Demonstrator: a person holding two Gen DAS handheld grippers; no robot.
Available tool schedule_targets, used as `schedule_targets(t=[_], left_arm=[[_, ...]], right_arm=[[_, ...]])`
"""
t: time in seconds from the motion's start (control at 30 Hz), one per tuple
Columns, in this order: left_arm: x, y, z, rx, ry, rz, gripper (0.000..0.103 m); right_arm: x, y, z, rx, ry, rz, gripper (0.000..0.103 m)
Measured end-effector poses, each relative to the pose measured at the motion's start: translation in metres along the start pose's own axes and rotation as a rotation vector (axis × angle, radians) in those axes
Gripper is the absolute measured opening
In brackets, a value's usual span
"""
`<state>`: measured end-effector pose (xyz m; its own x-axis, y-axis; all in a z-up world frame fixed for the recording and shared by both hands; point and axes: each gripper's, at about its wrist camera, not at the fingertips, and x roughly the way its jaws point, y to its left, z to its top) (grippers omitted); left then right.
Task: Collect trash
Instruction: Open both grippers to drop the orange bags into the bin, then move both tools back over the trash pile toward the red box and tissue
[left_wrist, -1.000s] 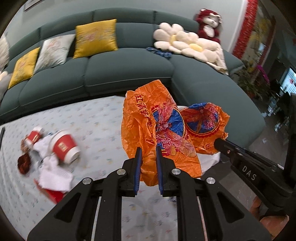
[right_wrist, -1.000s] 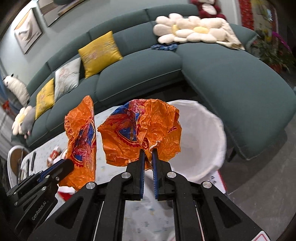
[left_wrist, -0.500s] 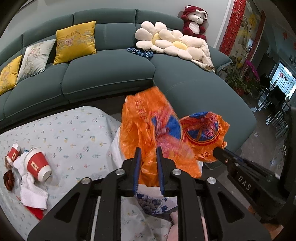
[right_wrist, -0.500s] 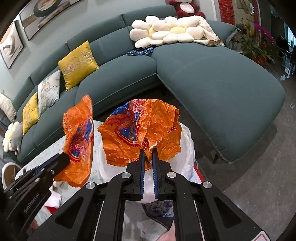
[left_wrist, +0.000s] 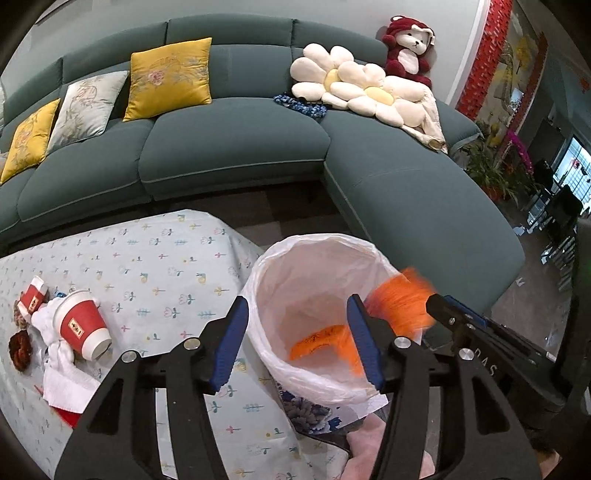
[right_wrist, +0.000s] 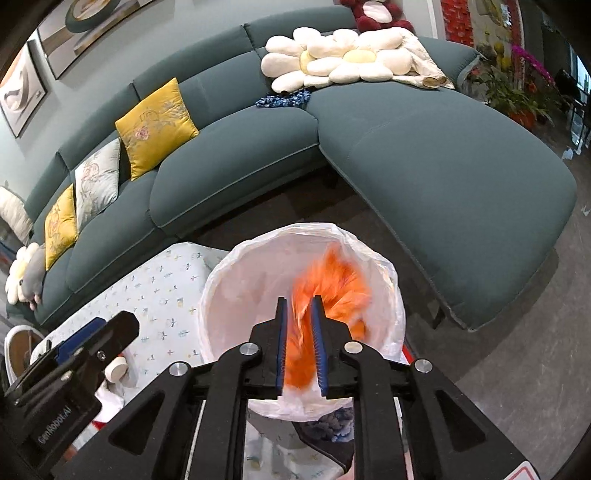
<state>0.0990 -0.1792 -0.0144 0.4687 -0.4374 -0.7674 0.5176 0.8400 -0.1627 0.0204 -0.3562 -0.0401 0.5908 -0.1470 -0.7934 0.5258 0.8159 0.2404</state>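
Observation:
A bin lined with a white bag (left_wrist: 280, 266) (right_wrist: 221, 280) stands at the table's corner. My left gripper (left_wrist: 295, 328) is open above it, and an orange wrapper (left_wrist: 317, 341) lies inside the bag. My right gripper (right_wrist: 300, 314) hovers over the bin with its jaws slightly apart; a second orange wrapper (right_wrist: 332, 288), blurred by motion, is between and beyond the fingers and also shows in the left wrist view (left_wrist: 399, 302). A red paper cup (left_wrist: 79, 325), white tissues (left_wrist: 62, 373) and other scraps lie on the tablecloth at left.
The table has a floral cloth (left_wrist: 147, 266). A teal corner sofa (left_wrist: 236, 147) with yellow cushions, flower pillows and a plush bear stands behind. Potted plants (left_wrist: 495, 166) are at the right. Dark floor lies between sofa and bin.
Both grippers moved over the bin. The left gripper opened and its orange wrapper dropped into the bag. The right gripper's jaws parted and its wrapper is falling, blurred.

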Motion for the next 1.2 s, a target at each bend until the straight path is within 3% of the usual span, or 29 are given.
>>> schedule_targets(t=[0.13, 0.3, 0.53, 0.67, 1.2], left_arm=[[-0.002, 0.007, -0.002, -0.017, 0.006, 0.01, 0.053], [-0.009, 0.023, -0.007, -0.047, 0.005, 0.024, 0.053], [-0.023, 0.044, -0.013, -0.09, -0.006, 0.05, 0.053], [-0.033, 0.063, -0.019, -0.126, -0.02, 0.079, 0.062], [-0.066, 0.14, -0.046, -0.261, -0.039, 0.153, 0.066]], right_arm=[[-0.004, 0.011, -0.001, -0.019, -0.002, 0.007, 0.019], [-0.011, 0.026, -0.004, -0.049, -0.012, 0.007, 0.031], [-0.021, 0.052, -0.013, -0.092, -0.015, 0.021, 0.037], [-0.025, 0.071, -0.019, -0.126, -0.013, 0.032, 0.038], [-0.036, 0.148, -0.053, -0.254, 0.013, 0.076, 0.047]])
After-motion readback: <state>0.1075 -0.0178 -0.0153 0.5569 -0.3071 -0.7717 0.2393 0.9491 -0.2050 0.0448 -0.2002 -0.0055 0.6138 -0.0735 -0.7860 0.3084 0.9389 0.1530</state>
